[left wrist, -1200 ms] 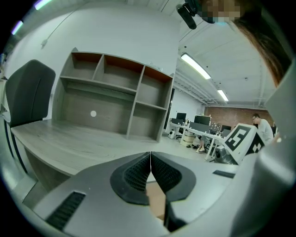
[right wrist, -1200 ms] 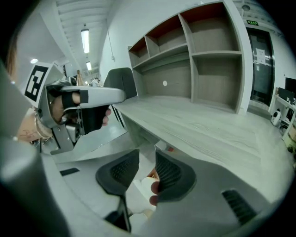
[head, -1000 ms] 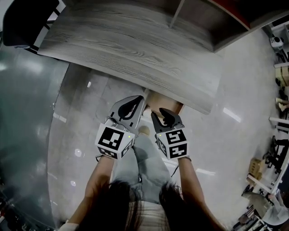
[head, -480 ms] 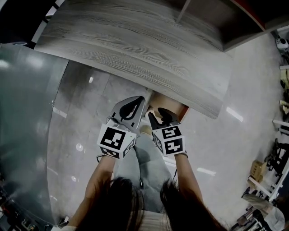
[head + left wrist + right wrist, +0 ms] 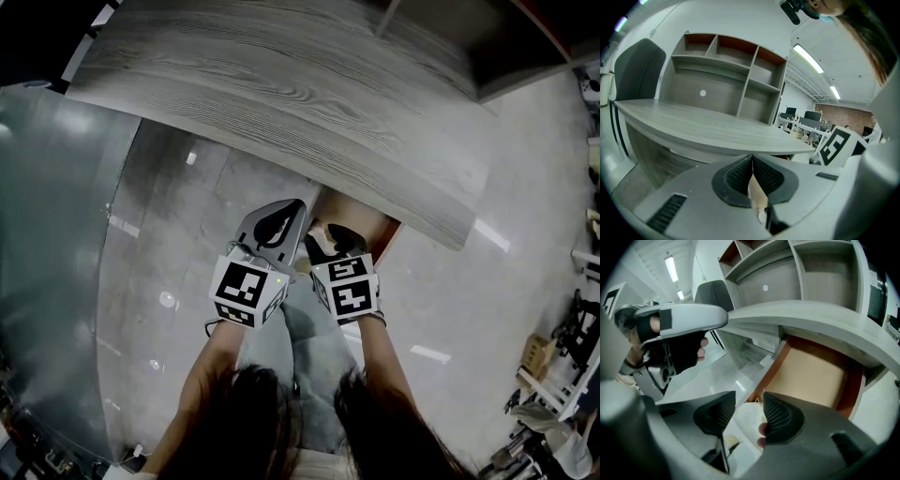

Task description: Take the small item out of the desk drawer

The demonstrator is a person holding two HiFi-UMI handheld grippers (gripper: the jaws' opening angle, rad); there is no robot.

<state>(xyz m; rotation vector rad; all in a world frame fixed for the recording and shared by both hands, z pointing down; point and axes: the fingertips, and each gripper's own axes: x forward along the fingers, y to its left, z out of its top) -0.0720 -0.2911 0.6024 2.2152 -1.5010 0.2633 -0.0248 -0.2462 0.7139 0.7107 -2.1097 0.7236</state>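
Note:
The drawer [image 5: 388,246] stands pulled out from under the grey desk [image 5: 281,84]. Its tan bottom [image 5: 811,376] and red-brown walls [image 5: 855,385] show in the right gripper view, and no small item is visible on the part I see. My right gripper [image 5: 749,404] hovers just in front of the drawer's near left corner; its jaws are opening and nothing is between them. In the head view the right gripper [image 5: 323,234] is at the drawer front. My left gripper [image 5: 752,161] is shut with nothing in it, and in the head view the left gripper [image 5: 295,208] is just left of the drawer.
A shelf unit [image 5: 726,70] stands at the back of the desk. A dark chair [image 5: 712,294] is at the desk's left end. The person's legs [image 5: 300,328] are below the grippers, over a glossy grey floor [image 5: 159,281]. Office desks [image 5: 801,126] stand far off to the right.
More of the drawer's tan bottom shows beyond the desk edge now. Both grippers have stayed close together in front of it, drifting slightly to the right.

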